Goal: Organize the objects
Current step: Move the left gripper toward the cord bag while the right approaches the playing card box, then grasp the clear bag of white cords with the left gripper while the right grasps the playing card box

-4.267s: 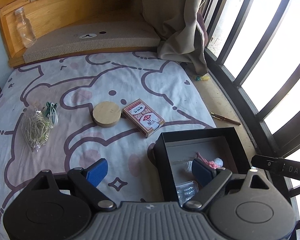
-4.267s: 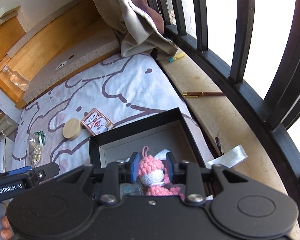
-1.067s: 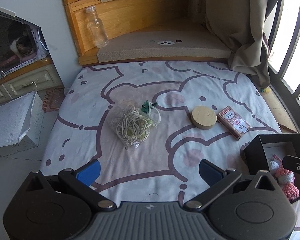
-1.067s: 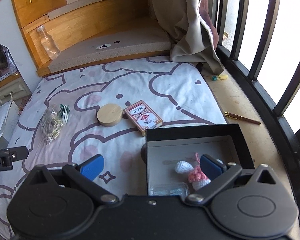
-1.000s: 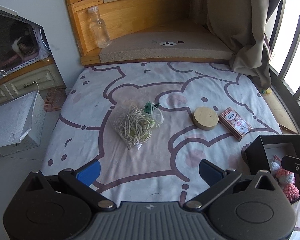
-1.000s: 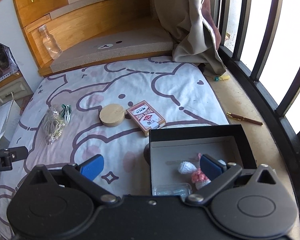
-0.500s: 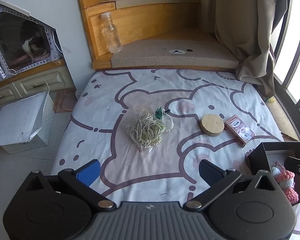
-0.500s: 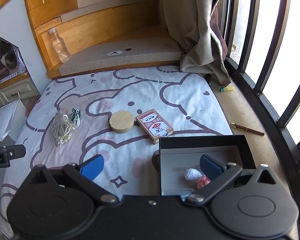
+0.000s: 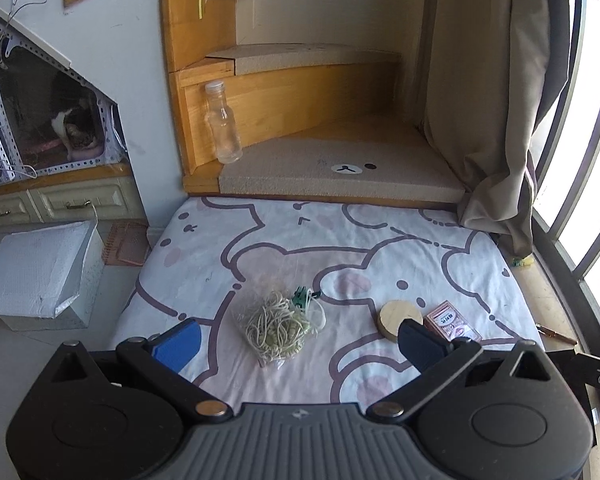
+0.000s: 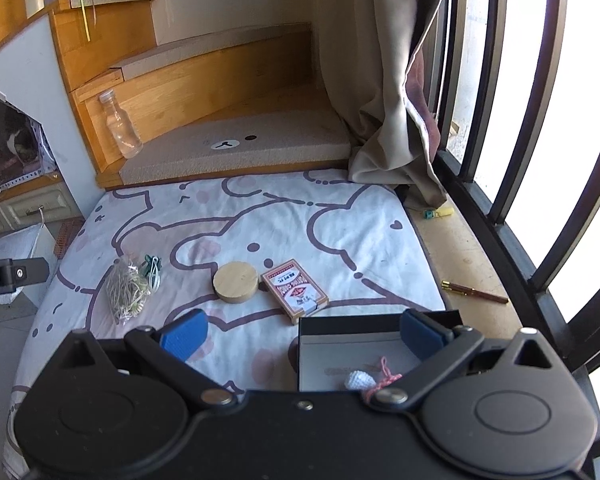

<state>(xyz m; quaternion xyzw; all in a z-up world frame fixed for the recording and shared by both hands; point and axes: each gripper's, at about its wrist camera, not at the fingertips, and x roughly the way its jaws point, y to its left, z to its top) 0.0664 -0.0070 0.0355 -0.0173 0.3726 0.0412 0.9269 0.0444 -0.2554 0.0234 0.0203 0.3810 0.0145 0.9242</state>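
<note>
We hold both grippers above the near edge of the bed (image 9: 380, 240), and neither has anything between its fingers. The left gripper (image 9: 298, 338) is spread wide and empty; the right gripper (image 10: 304, 330) is likewise wide and empty.

Going left to right across the bed:

- The bag (image 9: 278, 330) of pale cords, with a green clip at its far end, lies straight ahead of the left gripper, between the lines of its two fingers. Its long axis runs roughly away from us, slightly angled. In the right view the bag (image 10: 126, 290) is well off to the left, beyond the left finger.
- The wood disc (image 10: 236, 282) lies flat near the middle.
- The card box (image 10: 294, 292) lies just beside the disc on its right, long axis diagonal, near corner close to the black box.
- The black box (image 10: 312, 326) stands at the right edge of the bed under the right gripper; a crochet toy (image 10: 364, 378) is already inside.

We judge the bag the likely next item for the left hand, which is the nearer — a forward and downward reach, closing across the bag's short width. Nothing stands between gripper and bag. The disc and card box lie on the path from bag to black box, so the carry must pass over them. Off the bed, a pen (image 10: 474, 292) lies on the ledge and a bottle (image 9: 222, 124) stands on the step, both well clear.
</note>
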